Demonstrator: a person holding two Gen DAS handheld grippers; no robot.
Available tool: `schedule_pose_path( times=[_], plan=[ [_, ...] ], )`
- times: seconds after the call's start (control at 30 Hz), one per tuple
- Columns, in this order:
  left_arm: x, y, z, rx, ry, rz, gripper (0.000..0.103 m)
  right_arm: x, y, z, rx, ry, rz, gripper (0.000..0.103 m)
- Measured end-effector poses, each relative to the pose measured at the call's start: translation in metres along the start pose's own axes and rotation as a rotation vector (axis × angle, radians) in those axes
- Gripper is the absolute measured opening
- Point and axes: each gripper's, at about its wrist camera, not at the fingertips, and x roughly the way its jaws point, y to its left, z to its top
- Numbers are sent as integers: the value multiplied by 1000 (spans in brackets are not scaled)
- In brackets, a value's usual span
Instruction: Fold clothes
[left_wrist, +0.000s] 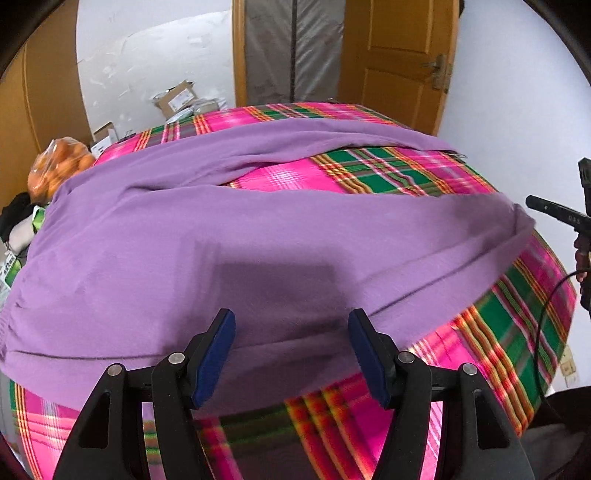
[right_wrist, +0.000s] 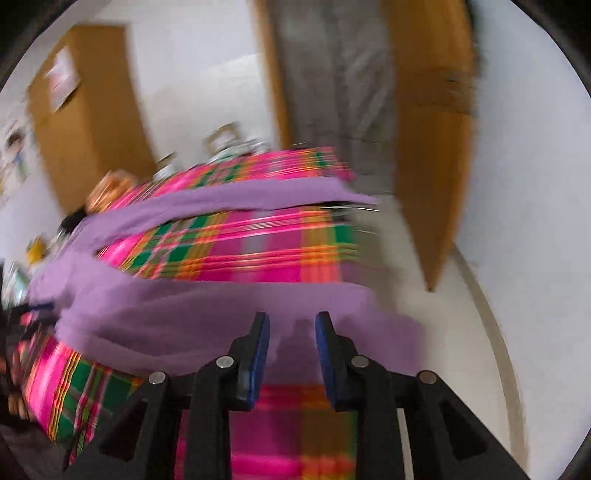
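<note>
Purple trousers (left_wrist: 258, 229) lie spread across a table under a pink and green plaid cloth (left_wrist: 388, 170), waistband at the left, both legs running right. My left gripper (left_wrist: 291, 321) hovers open over the near leg, with nothing between its blue pads. In the blurred right wrist view my right gripper (right_wrist: 291, 321) is open above the end of the near purple leg (right_wrist: 221, 317) at the table's right edge; a gap shows between its pads and no cloth is pinched. Part of that gripper's black frame (left_wrist: 565, 218) shows at the right edge of the left wrist view.
A bag of oranges (left_wrist: 59, 166) and dark clutter sit at the table's far left. Cardboard boxes (left_wrist: 177, 98) lie on the floor behind. A wooden door (left_wrist: 399, 55) and a grey zipped cover (left_wrist: 291, 48) stand beyond the far edge. White floor (right_wrist: 461, 295) lies to the right.
</note>
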Motion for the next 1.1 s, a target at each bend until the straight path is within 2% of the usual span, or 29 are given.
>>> schedule_pose_path(
  times=[0.07, 0.13, 0.17, 0.27, 0.5, 0.57, 0.63, 0.8, 1.0, 1.07, 1.1],
  plan=[
    [-1, -1, -4, -2, 3, -9, 66, -14, -23, -8, 95, -7, -31, 29],
    [-1, -4, -8, -1, 6, -17, 66, -22, -35, -16, 151, -7, -21, 37],
    [-3, -6, -9, 3, 5, -26, 66, -24, -35, -20, 156, -7, -7, 38],
    [-8, -13, -12, 18, -5, -64, 66, -26, -17, -24, 51, -2, 35, 40],
    [-20, -14, -5, 17, -58, -68, 66, -12, 64, -23, -431, 46, 85, 42],
    [-16, -8, -1, 8, -55, -59, 66, -11, 80, -21, -535, 49, 117, 42],
    [-11, -4, 3, 11, -44, -90, 66, -8, 94, -17, -618, 51, 157, 42],
    [-1, -20, 4, 98, -12, -159, 66, 12, 107, -13, -709, 101, 232, 42],
    [5, -30, 2, 160, 1, -154, 66, 30, 109, -18, -731, 193, 280, 42],
    [4, -31, 2, 175, 3, -156, 66, 30, 108, -20, -719, 209, 292, 36],
    [3, -33, 2, 189, 5, -154, 66, 28, 107, -20, -715, 210, 299, 29]
  ],
)
